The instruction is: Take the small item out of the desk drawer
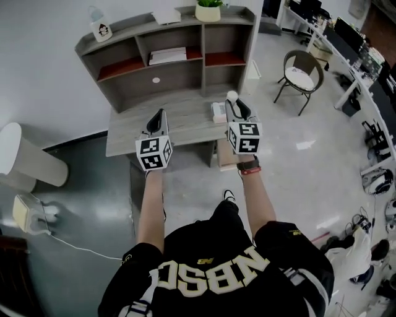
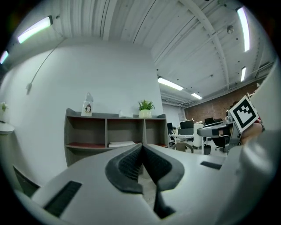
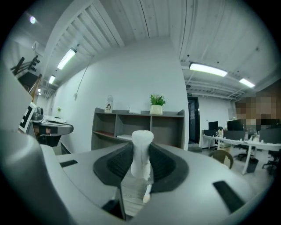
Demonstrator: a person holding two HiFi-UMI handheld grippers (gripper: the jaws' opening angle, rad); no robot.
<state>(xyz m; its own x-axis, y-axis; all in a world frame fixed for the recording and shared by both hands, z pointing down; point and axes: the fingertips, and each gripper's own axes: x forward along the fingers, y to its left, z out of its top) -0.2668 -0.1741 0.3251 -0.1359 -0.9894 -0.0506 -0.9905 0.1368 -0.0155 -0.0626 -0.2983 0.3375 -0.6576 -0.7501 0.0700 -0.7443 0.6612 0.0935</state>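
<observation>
My right gripper is held over the right end of the grey desk, shut on a small white item that stands up between its pads. In the right gripper view the white item is an upright, roughly cylindrical piece pinched by the dark pads. My left gripper hovers over the desk's middle. Its pads meet with nothing between them. Below the desk's right front edge a light wooden drawer stands pulled out.
A grey shelf unit sits on the desk's back, with a potted plant, a small bottle and papers. A white box lies on the desk. A chair stands to the right and a white bin to the left.
</observation>
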